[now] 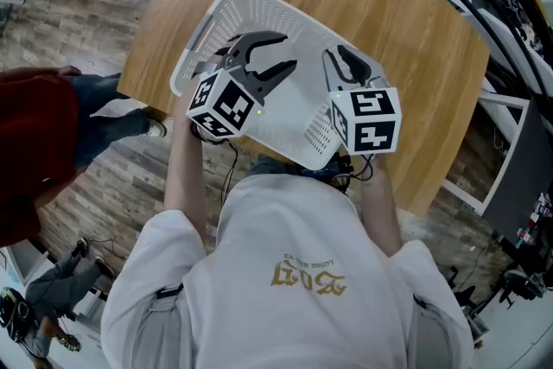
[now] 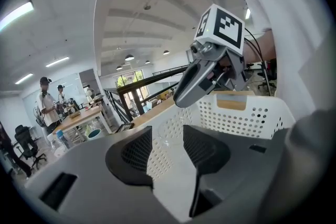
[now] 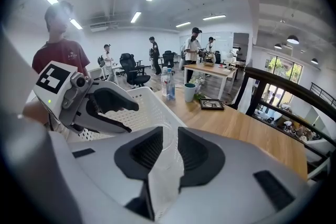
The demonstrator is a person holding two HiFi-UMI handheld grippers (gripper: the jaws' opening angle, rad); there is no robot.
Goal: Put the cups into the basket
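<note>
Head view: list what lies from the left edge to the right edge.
Bystander in a red top → left tool → right tool → white frame past the table's right edge. The basket spans both tools, so it is left out.

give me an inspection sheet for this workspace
surface: wooden table
job's things: white basket at the table's near edge; faint clear rim, maybe a cup, between each pair of tongs
clutter: bottle, teal cup, framed picture at the far end
grippers: left gripper and right gripper over the basket, tongs apart, grip unclear
cables: black cable below the left gripper
surroundings: office, people standing
</note>
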